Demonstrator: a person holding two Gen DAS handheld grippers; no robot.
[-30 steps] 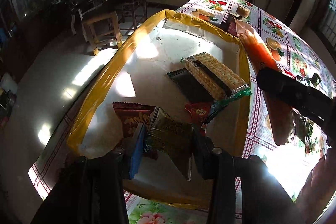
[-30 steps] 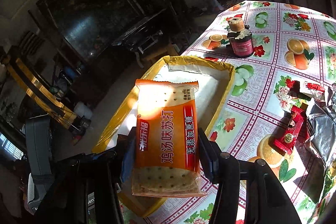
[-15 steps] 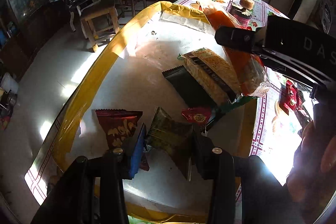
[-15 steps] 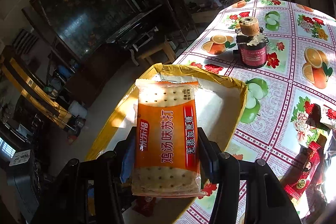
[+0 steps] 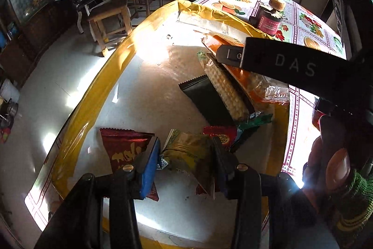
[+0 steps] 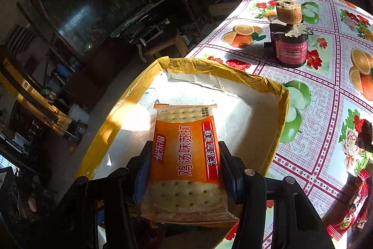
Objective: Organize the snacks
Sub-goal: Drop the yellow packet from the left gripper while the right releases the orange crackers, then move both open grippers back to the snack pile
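Note:
A shallow tray with a yellow taped rim [image 5: 109, 69] [image 6: 283, 95] and a white floor sits at the table's edge. My left gripper [image 5: 186, 146] hangs low over its near end. Its jaws are opening around a green-gold snack packet [image 5: 188, 155], and a gap shows at the blue left pad. My right gripper [image 6: 185, 151] is shut on an orange cracker packet [image 6: 186, 155] held over the tray. One of its black fingers [image 5: 279, 60] crosses the left wrist view with that orange cracker packet [image 5: 233, 46] above a green cracker packet [image 5: 226, 90].
Inside the tray lie a dark red packet [image 5: 123, 148], a black packet [image 5: 205, 97] and a small red packet [image 5: 219, 134]. A corked jar [image 6: 289, 48] stands on the fruit-print tablecloth [image 6: 326, 109]. Red candy packets [image 6: 349, 214] lie at the right. A person's hand [image 5: 333, 167] shows at the right.
My right gripper has carried the orange packet forward and down over the tray, into the left wrist view. A gap has opened between my left gripper's blue pad and the green-gold packet.

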